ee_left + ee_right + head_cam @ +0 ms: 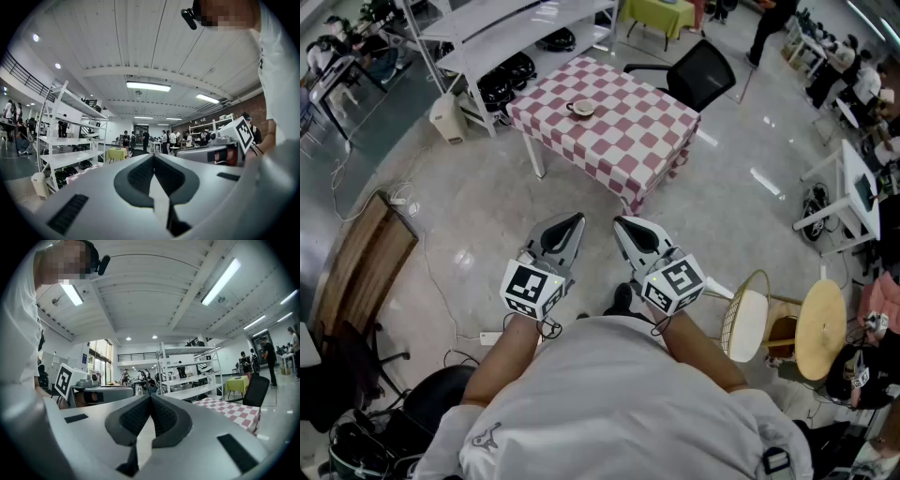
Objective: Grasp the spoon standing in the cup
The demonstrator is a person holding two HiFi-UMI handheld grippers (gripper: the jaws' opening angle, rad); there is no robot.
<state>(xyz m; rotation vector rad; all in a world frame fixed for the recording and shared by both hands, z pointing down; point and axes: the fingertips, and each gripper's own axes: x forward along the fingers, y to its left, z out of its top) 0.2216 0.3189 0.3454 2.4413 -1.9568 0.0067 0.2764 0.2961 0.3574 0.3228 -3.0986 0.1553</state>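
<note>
A small cup (579, 109) with a spoon handle sticking out of it stands on a saucer on the red-and-white checked table (628, 131), far ahead of me in the head view. Both grippers are held close to my chest, well short of the table. My left gripper (577, 221) is shut with nothing in it, jaws pressed together. My right gripper (619, 223) is likewise shut and empty. The left gripper view shows its shut jaws, tips (153, 156) meeting; the right gripper view shows shut tips (150, 397) and a corner of the table (234, 409). The cup is not visible in either gripper view.
A black office chair (696, 73) stands behind the table. White shelving (502, 33) runs along the far left. A wooden bench (356, 258) lies at left, a wire stool (748, 323) and round wooden table (820, 328) at right. Cables cross the floor. People work at distant desks.
</note>
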